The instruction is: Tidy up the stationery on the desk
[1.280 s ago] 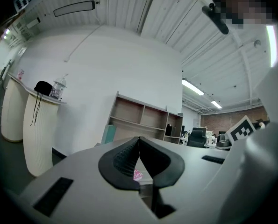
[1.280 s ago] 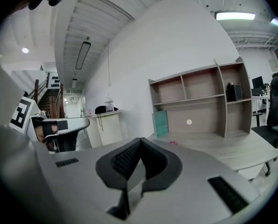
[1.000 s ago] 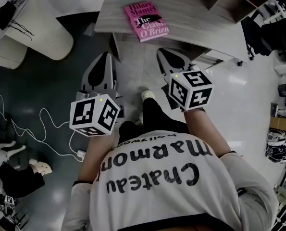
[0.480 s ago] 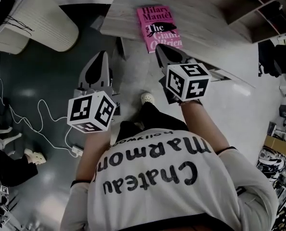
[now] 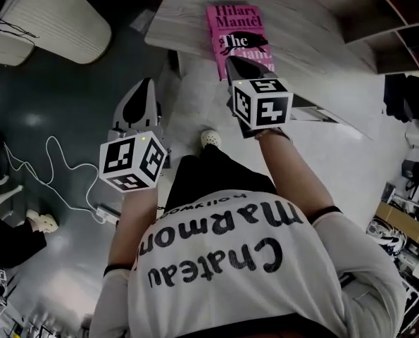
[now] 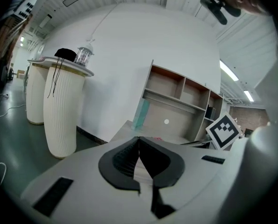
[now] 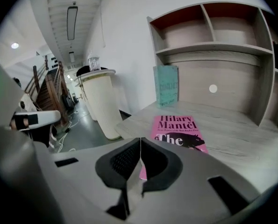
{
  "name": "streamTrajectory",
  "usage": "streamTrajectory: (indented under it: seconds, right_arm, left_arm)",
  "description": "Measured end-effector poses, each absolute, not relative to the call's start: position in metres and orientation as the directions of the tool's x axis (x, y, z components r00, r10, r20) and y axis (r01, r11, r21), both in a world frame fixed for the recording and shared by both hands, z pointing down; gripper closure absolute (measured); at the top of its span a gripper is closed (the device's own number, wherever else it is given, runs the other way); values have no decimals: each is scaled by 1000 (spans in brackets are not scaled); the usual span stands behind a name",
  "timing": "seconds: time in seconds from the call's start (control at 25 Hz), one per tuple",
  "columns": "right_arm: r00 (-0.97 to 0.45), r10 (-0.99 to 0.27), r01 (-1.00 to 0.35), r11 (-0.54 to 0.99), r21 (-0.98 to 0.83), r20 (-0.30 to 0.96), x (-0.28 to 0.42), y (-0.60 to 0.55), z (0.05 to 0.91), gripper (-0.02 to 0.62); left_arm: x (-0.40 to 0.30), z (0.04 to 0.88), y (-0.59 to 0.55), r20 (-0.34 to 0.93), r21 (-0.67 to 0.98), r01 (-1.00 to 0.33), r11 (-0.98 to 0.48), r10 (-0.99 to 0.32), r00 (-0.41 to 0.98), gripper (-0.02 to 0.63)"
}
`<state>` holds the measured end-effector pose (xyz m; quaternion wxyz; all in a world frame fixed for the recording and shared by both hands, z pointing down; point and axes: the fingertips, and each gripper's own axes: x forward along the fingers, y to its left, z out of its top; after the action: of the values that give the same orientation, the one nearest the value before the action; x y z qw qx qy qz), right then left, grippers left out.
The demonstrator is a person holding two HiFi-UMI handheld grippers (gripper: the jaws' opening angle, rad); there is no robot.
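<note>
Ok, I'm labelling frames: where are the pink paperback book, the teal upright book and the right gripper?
pink paperback book (image 7: 178,127): right gripper view, printed cover.
teal upright book (image 7: 166,91): right gripper view, front cover.
right gripper (image 7: 140,140): right gripper view, shut jaw tips.

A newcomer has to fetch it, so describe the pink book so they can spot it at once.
Find the pale wooden desk with open shelves at its back. The pink book lies flat, cover up, near the front edge. It is the only pink thing there; the teal book behind it stands upright against the shelves.
</note>
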<state>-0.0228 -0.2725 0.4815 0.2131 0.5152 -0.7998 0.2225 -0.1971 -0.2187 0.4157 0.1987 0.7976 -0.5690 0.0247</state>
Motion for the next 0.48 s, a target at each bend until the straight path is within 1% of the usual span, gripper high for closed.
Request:
streamTrajectory:
  seconds: [0.04,0.16,0.24,0.32,0.36,0.48]
  right_arm:
    - [-362,-719,-921,375,-108,594,-25,-275,489,567]
    - [-301,-672,-913,409,0,677,-30,-281,515,463]
    - [-246,-638,-896,438,81,730,-33,-283,531,381]
    - [-184,-608,-865,473,166,772,-38,-281,547,319]
    - [-148,-601,-844,491,216,785,-40,-279,554,300]
    - [-26,-621,-759,523,388,784,-43,-281,570,273]
  left_arm:
    - [-202,420,-217,272,295,-919,-262,-899,344,589]
    - [-219,434,-210,290,317,-923,-220,-904,315,589]
    - [-229,440,-205,300,326,-926,-192,-908,294,589]
    - [-238,445,-200,308,332,-928,-169,-910,276,589]
    - [-242,447,-198,311,334,-929,-159,-912,268,589]
    - [-254,449,-192,314,337,-932,-137,-916,249,589]
